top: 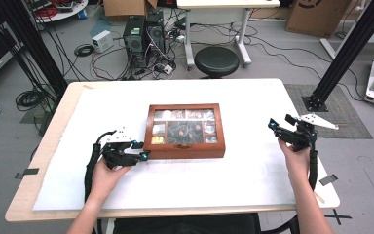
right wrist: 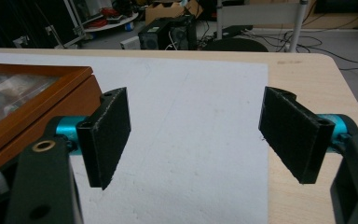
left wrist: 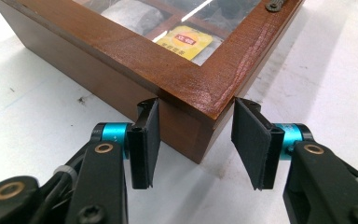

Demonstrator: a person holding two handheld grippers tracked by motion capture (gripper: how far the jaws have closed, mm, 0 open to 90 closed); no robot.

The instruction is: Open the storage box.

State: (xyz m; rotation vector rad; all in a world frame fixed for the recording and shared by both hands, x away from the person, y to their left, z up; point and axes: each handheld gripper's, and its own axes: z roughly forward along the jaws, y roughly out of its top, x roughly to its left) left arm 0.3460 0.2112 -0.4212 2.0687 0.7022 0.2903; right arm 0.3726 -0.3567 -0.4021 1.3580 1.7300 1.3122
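Grey workshop floor strewn with cables, computer towers [top: 145,33] and a round black stool [top: 217,61] lies behind a pale wooden table [top: 53,141] covered by a white sheet [top: 253,161]. Near the middle of that sheet sits a brown wooden tea box [top: 184,152] with a glass lid, its compartments holding packets, among them a yellow tea bag [left wrist: 187,41] in the compartment nearest the box's front left corner. At that same corner, the person's left hand [top: 104,178] holds the left gripper [top: 139,152], which comes in low from the box's left side; in the left gripper view its two black pads [left wrist: 149,140] stand on either side of the corner, one against the long front wall and the other against the short side wall, closed narrowly on the wood. Well apart from the box, off beyond its right side and near the sheet's right edge, the right hand [top: 296,161] holds the right gripper [top: 280,122] above the table with its jaws spread wide and nothing between them; in the right gripper view the box's corner [right wrist: 81,77] lies beyond the jaw at the left.
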